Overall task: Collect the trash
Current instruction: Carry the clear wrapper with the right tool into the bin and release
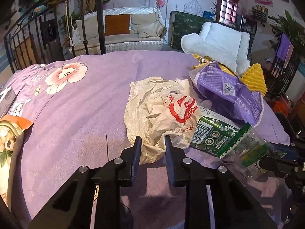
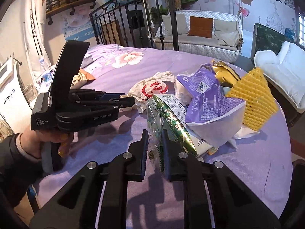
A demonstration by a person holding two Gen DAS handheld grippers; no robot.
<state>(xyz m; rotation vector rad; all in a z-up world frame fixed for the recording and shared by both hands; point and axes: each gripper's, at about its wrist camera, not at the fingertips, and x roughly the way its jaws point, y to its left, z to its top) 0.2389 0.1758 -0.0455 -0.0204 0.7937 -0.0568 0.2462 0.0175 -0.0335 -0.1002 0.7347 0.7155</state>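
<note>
Two grippers are working the trash pile on the purple floral bedspread (image 1: 80, 114). The left gripper (image 1: 153, 143) has its fingers pinched on the near edge of the crumpled cream paper wrapper (image 1: 158, 110) with the red logo; the paper bunches between the pads. The right gripper (image 2: 154, 141) has its fingers pinched on the clear, serrated end of the green foil packet (image 2: 169, 122), which stands tilted up from the pile.

Trash sits in one heap on the right part of the bed: paper wrapper at the left of the heap, green packet touching its right side, purple bag (image 2: 207, 99) lying over the far end of the packet, a gold wrapper (image 2: 225, 72) behind the purple bag, and a yellow foam net (image 2: 253, 99) at the far right, leaning against the bag. White tissue (image 2: 246, 131) pokes out under the net and bag.

From the right wrist view the left gripper shows side-on at left, held by a hand (image 2: 47, 143) in a dark sleeve (yellow nail polish visible), its tips at the wrapper's edge.

Separate from the heap, near the left edge of the bed, lies an orange-and-cream snack bag (image 1: 11, 133). Beyond the bed: black iron bed frame (image 2: 118, 19), white wicker sofa (image 1: 122, 32) with an orange cushion, white padded chair (image 1: 223, 40) on the right.
</note>
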